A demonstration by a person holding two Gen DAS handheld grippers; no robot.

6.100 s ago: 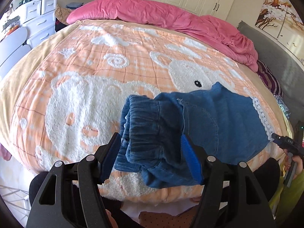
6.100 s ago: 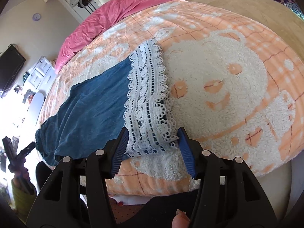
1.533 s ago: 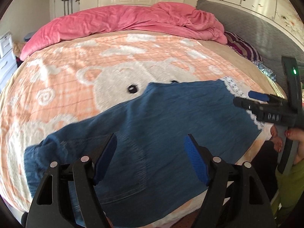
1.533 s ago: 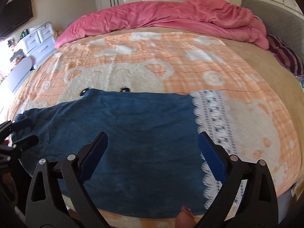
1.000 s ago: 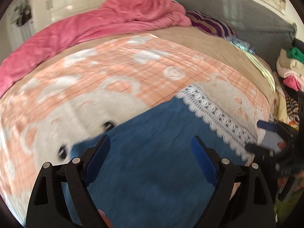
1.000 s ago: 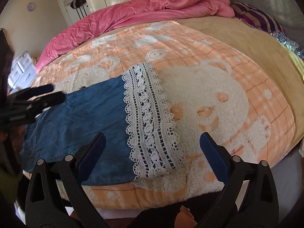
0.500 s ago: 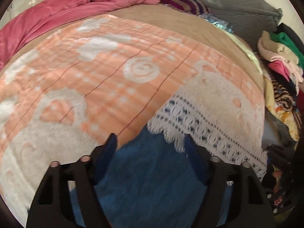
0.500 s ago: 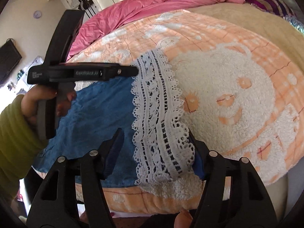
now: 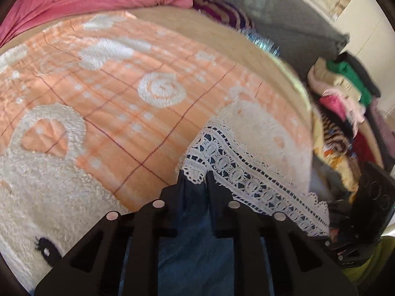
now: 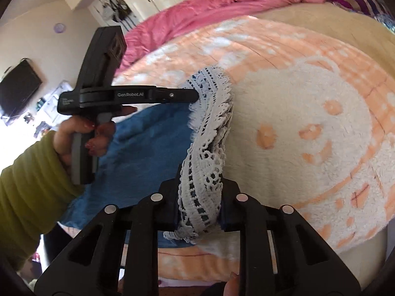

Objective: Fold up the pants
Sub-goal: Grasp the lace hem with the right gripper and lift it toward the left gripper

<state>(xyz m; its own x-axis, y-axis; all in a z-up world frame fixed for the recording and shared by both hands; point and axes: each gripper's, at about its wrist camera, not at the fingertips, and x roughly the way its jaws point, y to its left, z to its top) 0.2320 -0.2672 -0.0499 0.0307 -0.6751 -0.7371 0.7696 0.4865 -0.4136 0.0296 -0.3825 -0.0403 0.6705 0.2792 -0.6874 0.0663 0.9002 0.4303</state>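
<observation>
Both tongs are closing on the lace hem of the pants (image 10: 153,145), which lie across the bed (image 9: 103,103): your left tongs (image 9: 193,176) pinch the far corner of the white lace (image 9: 237,165), and your right tongs (image 10: 198,197) clamp the bunched lace at the near corner. Likely risk: the plush orange blanket (image 10: 308,113) drags on the soft blue denim as you lift, so the hem could tug loose from one shallow pinch and the fold land crooked. Openwork scalloped lace is thin, stretchy and snag-prone, so uneven pulling may distort it.
</observation>
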